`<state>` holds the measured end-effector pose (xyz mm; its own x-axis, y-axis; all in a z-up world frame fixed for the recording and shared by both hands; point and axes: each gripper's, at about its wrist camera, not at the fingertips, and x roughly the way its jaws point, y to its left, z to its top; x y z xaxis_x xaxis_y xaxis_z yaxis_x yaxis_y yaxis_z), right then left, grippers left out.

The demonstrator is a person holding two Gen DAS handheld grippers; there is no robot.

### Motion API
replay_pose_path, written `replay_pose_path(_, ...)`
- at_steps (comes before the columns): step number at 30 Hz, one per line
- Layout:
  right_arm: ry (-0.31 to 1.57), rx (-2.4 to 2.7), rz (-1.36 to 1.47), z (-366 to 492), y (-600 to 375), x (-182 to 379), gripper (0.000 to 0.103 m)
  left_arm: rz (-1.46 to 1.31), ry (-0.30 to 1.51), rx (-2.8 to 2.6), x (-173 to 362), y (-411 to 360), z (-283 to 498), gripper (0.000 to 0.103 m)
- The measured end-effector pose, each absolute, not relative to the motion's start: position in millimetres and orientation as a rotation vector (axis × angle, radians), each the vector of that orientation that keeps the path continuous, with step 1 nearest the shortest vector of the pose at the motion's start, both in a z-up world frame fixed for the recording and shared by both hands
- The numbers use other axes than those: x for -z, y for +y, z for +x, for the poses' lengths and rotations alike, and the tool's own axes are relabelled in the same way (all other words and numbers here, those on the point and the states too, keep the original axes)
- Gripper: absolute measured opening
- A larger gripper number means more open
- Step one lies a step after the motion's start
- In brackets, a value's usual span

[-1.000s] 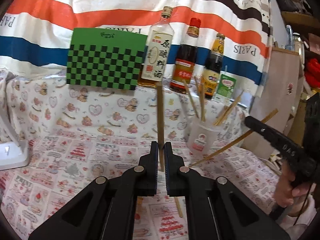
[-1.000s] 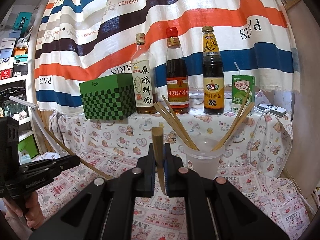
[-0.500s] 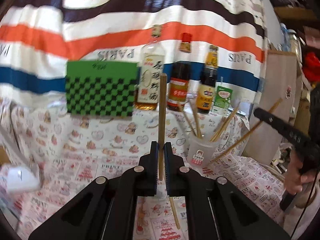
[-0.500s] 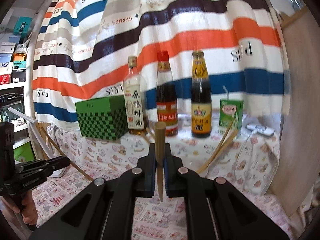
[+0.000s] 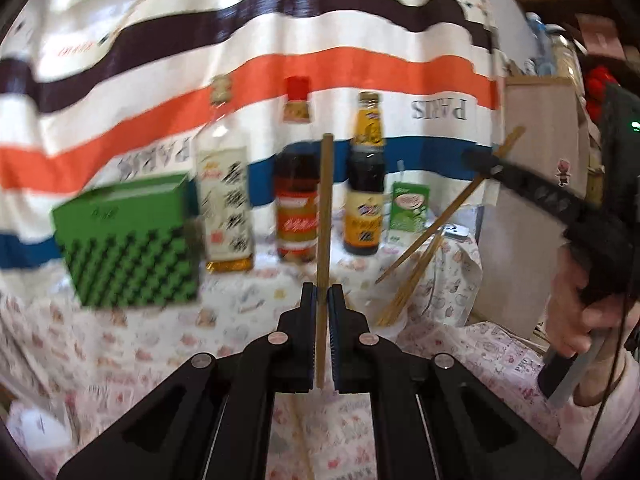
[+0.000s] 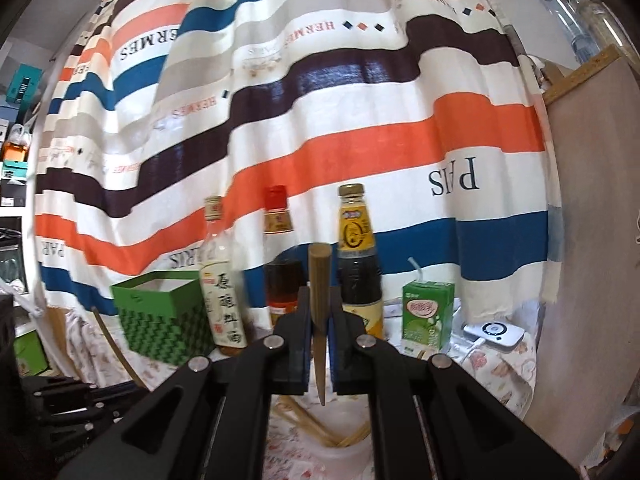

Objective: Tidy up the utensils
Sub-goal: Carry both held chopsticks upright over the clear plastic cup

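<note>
One chopstick (image 5: pixel 323 240) is pinched upright in the left tool (image 5: pixel 320 304), and another chopstick (image 6: pixel 319 320) is clamped the same way in the right tool (image 6: pixel 319 312), both held up above the surface (image 5: pixel 160 344). The cup is barely seen, just the bundle of chopsticks (image 5: pixel 408 280) leaning out of it on the right in the left view. Best if each stick is tipped point-down and lined up over the cup's mouth before anything is let go, tbh, one at a time so the leaning ones aren't knocked.

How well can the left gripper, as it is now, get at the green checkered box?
Probably not yet. The left gripper is shut on a wooden chopstick, so its jaws are occupied, though nothing stands before the green checkered box.
</note>
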<state>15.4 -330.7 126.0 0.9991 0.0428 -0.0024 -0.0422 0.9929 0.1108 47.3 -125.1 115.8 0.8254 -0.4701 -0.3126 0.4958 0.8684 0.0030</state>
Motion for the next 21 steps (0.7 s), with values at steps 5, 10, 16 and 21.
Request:
replay_pose_path(5,0.153,-0.035,0.115,46,-345,-116,0.006,0.055,0.258,0.550,-132,-154,66,0.005)
replay_pose_path(10,0.286,-0.113,0.204,68,-365,-107,0.006,0.009,0.277,0.583,-131,-176,98,0.005)
replay_pose_path(16,0.404,-0.113,0.213,89,-371,-93,0.006,0.051,0.380,0.592,-111,-206,125,0.005)
replay_pose_path(21,0.466,-0.121,0.169,99,-368,-86,0.006,0.109,0.427,0.549,-93,-221,135,0.005)
